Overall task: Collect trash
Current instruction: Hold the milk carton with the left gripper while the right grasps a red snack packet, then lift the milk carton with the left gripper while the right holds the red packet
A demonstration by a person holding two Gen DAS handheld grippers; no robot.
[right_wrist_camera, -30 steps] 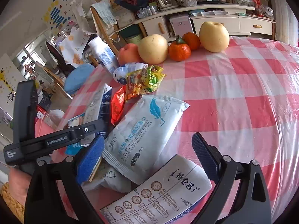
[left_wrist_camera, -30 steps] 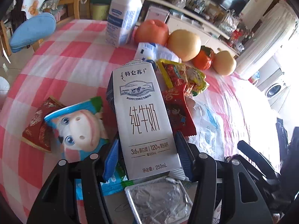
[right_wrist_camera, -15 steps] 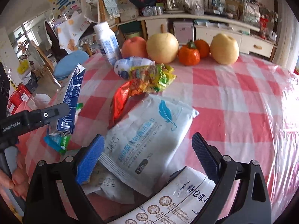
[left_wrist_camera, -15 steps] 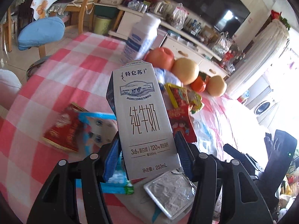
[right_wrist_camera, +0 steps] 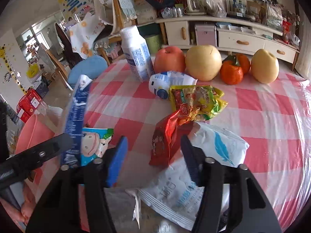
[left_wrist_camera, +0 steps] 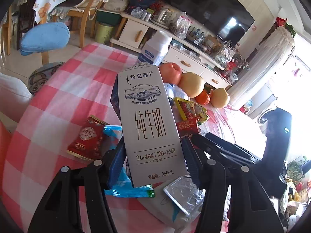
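Milk carton (left_wrist_camera: 149, 128): lifted higher off the worktop (left_wrist_camera: 64, 97); a second ago it hung low over the cartoon-cow wrapper (left_wrist_camera: 111, 134), which now shows only as a blue edge behind it.
Left hand-held gripper (left_wrist_camera: 153, 159): has drawn back toward the near left edge, so more floor and chairs show beyond the worktop.
Right hand-held gripper (right_wrist_camera: 153, 155): jaws closing from wide apart; it has swung left off the white tissue pack (right_wrist_camera: 194, 167), with the red snack wrapper (right_wrist_camera: 165, 141) now between the fingers, pads not yet pressing it.
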